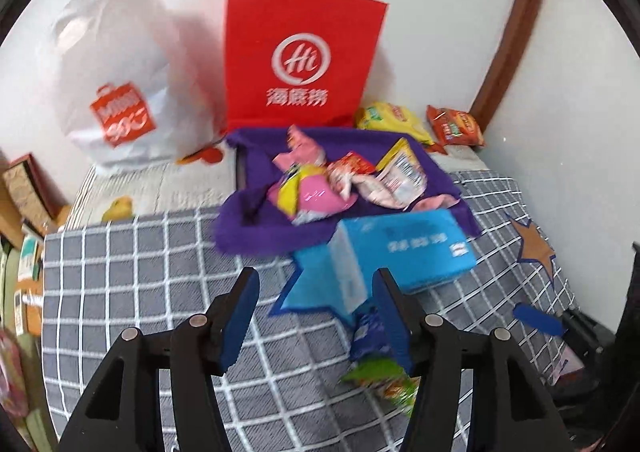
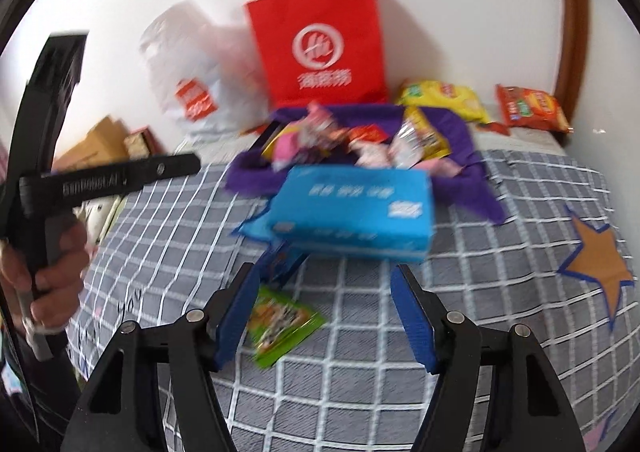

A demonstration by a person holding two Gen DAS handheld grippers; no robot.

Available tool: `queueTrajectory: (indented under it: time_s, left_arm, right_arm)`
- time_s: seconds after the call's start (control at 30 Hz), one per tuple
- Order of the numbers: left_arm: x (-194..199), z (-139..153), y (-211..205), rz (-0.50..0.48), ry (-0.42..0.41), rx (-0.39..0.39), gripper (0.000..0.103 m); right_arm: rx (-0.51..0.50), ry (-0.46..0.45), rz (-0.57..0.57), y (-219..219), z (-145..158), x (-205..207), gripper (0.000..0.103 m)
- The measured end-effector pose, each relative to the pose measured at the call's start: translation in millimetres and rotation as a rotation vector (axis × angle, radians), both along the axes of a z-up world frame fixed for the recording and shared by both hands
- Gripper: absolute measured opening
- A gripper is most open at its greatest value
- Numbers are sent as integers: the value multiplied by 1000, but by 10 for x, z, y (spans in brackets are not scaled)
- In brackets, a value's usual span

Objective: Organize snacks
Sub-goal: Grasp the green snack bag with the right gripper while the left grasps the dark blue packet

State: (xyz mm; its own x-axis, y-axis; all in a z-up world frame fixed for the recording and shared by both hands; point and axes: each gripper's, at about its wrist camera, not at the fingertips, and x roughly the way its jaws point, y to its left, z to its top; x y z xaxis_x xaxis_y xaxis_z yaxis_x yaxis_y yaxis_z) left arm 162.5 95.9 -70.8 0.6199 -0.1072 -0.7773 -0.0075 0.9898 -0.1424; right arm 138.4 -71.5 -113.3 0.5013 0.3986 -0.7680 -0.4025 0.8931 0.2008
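- The job looks about half done, I think. Many snacks already sit in a heap in the purple tray point(image 1: 256, 236), which rests on the bed point(image 1: 120, 272) near its far edge.
- The heap is messy. I can make out about five or six packets there: pink, yellow, red and white ones. I cannot count them for sure.
- Still outside the tray: one yellow bag point(image 2: 444, 98) and one red bag point(image 2: 532, 108) at the far right corner of the bed, by the wall.
- Also outside: one blue box point(image 2: 352, 208) just in front of the tray, one green packet point(image 2: 284, 322) and one small blue packet point(image 2: 284, 260) near the middle of the bed.
- Behind the tray stand one red paper bag point(image 1: 304, 52) and one white plastic bag point(image 1: 120, 64), both against the wall.
- The left gripper point(image 1: 316, 316) is part open and holds nothing. The small blue packet lies right by one finger, but I cannot tell if it touches.
- The right gripper point(image 2: 324, 312) is part open too, with nothing in it. It hangs over the green packet, which I guess gets picked up next.
- A hand point(image 2: 44, 276) holds the other gripper's handle at the left.
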Motion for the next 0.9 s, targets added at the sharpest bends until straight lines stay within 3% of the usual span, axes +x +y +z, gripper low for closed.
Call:
queueTrajectory:
  time_s: [0.2, 0.53, 0.67, 0.9]
  left_arm:
    - [-199, -198, 192, 38, 36, 17, 56]
    - [-345, -417, 372, 47, 75, 4, 56]
    - [-316, -447, 339, 18, 74, -11, 56]
    - [-242, -511, 185, -49, 74, -71, 56]
  right_arm:
    - [5, 44, 84, 330, -456, -58, 68]
    - [-116, 33, 108, 636, -816, 14, 68]
    - [-128, 1, 104, 586, -817, -39, 61]
    - [-56, -41, 31, 310, -570, -150, 58]
